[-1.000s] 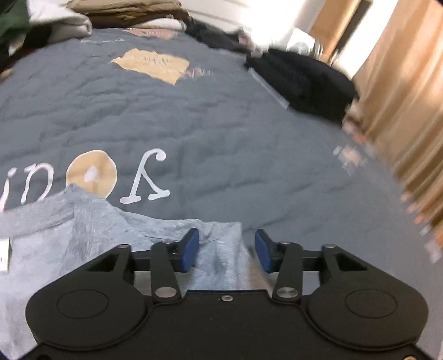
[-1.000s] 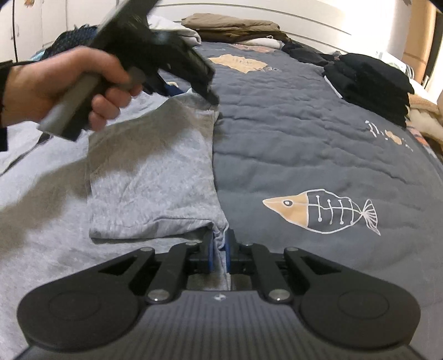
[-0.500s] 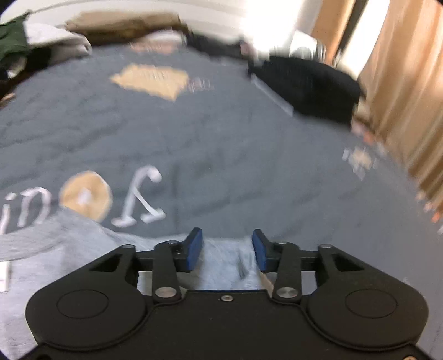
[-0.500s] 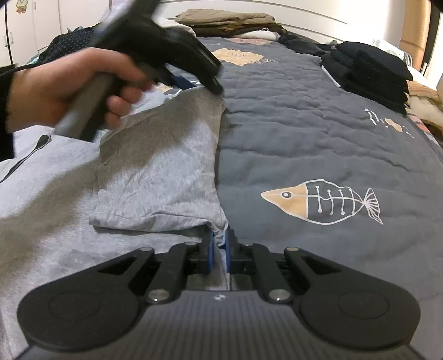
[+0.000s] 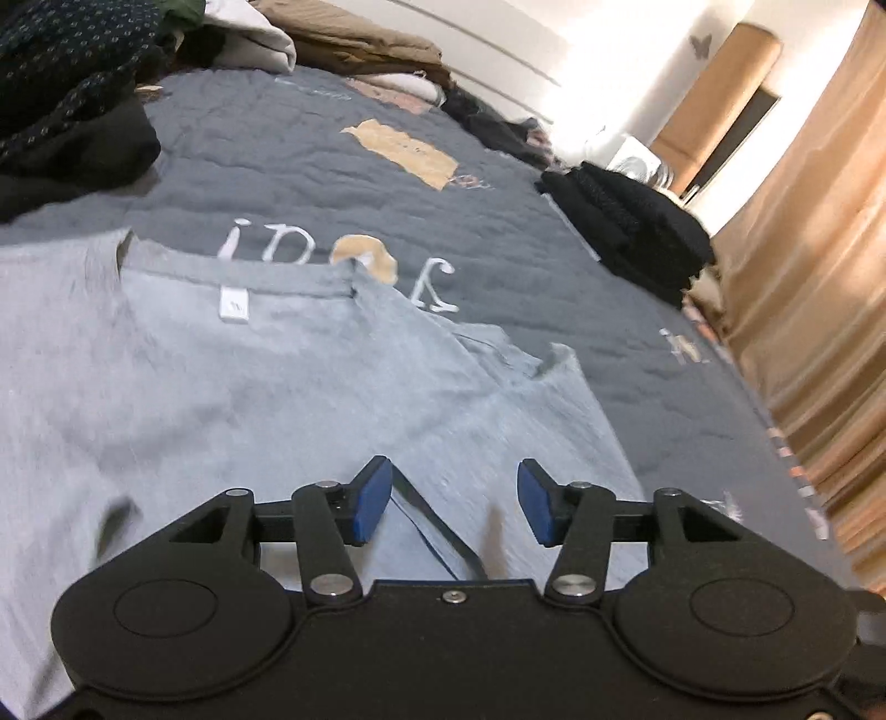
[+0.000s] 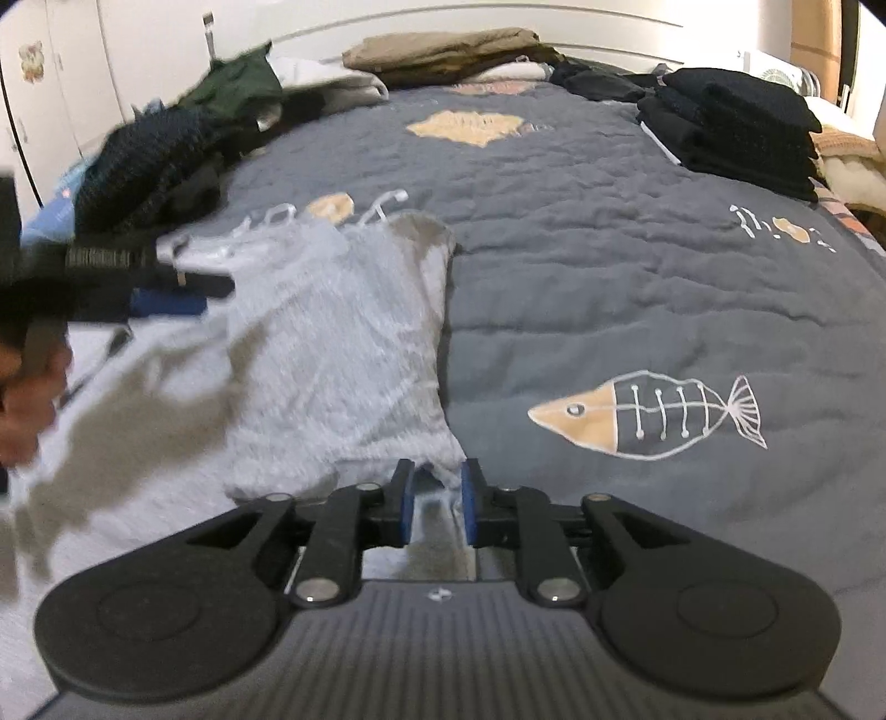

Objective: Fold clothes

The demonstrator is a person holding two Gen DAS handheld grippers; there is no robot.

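Observation:
A light grey T-shirt (image 5: 232, 382) lies spread on the dark grey quilt (image 5: 498, 232), its collar and white label toward the headboard. Its right side is folded inward as a long flap (image 6: 343, 354). My left gripper (image 5: 453, 507) is open and empty, hovering above the shirt's middle; it also shows at the left edge of the right wrist view (image 6: 166, 302). My right gripper (image 6: 436, 498) is open a little, its blue pads on either side of the flap's near corner, no longer pinching it.
A stack of folded black clothes (image 6: 736, 127) sits at the far right of the bed. Dark unfolded clothes (image 6: 160, 160) pile at the far left. Tan folded items (image 6: 443, 52) lie by the headboard. Orange curtains (image 5: 819, 288) hang to the right.
My left gripper pulled back and left from the shirt's folded far corner to above the shirt's middle. My right gripper's jaws parted and released the flap's near corner.

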